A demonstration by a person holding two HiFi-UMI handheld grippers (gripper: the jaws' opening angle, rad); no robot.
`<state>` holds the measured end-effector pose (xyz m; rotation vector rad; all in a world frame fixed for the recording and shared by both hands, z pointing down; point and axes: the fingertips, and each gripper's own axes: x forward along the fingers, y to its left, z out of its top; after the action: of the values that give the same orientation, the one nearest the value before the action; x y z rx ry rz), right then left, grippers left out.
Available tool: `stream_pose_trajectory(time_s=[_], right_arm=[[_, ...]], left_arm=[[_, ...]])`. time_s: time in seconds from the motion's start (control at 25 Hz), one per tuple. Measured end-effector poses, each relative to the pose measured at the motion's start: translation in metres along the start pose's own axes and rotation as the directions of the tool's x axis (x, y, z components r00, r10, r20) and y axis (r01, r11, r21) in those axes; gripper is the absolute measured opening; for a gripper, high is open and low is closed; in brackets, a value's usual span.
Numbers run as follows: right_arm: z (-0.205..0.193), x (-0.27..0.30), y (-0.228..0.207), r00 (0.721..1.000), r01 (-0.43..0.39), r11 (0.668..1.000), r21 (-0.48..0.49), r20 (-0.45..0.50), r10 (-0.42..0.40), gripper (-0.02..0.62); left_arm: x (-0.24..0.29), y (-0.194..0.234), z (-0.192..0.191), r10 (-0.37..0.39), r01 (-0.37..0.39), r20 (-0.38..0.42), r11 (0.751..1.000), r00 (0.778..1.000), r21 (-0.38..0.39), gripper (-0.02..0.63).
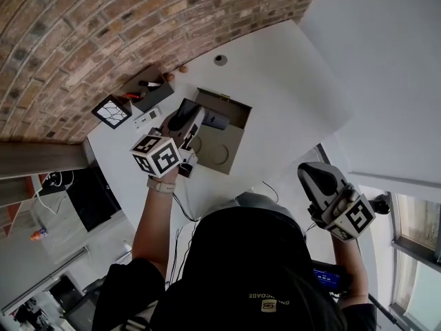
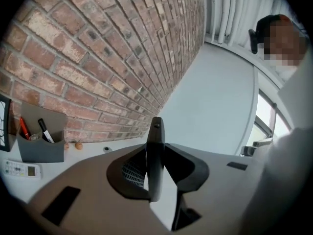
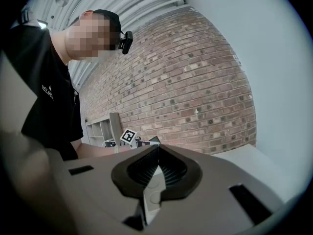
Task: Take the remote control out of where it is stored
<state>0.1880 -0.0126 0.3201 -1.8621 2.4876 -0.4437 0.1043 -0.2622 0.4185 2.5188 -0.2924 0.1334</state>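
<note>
Inside left tool's own view alone, clamped dark slab; right tool closed, empty.

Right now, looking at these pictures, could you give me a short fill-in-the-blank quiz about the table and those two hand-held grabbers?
1. A thin dark panel is clamped in the jaws of the left gripper; the jaws of the right gripper, shut, hold ___.
2. The wall behind the white table is built of ___.
3. The gray holder by that wall contains a black marker and a ___ one.
Missing words: nothing; brick; red.
</note>
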Motion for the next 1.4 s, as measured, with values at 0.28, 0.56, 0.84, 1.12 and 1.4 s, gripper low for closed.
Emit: stream_pose_trajectory(time_s=[0.28, 0.56, 0.84, 1.12, 1.4], right_arm=[[0.003, 0.004, 0.006, 0.998, -0.059, 0.998, -0.008, 0.012, 0.059, 0.006], [0.008, 0.015, 0.012, 0.992, -0.128, 0.992, -0.019, 0.018, 0.129, 0.006], [0.012, 0.028, 0.023, 0.978, -0.205, 0.978, -0.026, 0.027, 0.206, 0.006], [0.012, 0.043, 0.027, 0.96, -0.279, 0.959, -0.042, 0.025, 0.281, 0.006], [0.016, 0.071, 0.043, 0.931, -0.362, 0.929, -0.078, 0.014, 0.364, 0.006]], left_arm=[[-0.023, -0.041, 0.008, -0.016, 0.015, 0.026, 0.998, 1.0, 0.062, 0.095], [-0.057, -0.076, 0.026, -0.019, 0.008, 0.085, 0.993, 0.996, 0.121, 0.095], [-0.091, -0.103, 0.035, 0.014, -0.049, 0.146, 0.97, 0.989, 0.238, 0.095], [-0.118, -0.131, 0.041, 0.023, -0.092, 0.19, 0.926, 0.982, 0.365, 0.095], [-0.147, -0.14, 0.044, 0.047, -0.143, 0.235, 0.902, 0.971, 0.408, 0.095]])
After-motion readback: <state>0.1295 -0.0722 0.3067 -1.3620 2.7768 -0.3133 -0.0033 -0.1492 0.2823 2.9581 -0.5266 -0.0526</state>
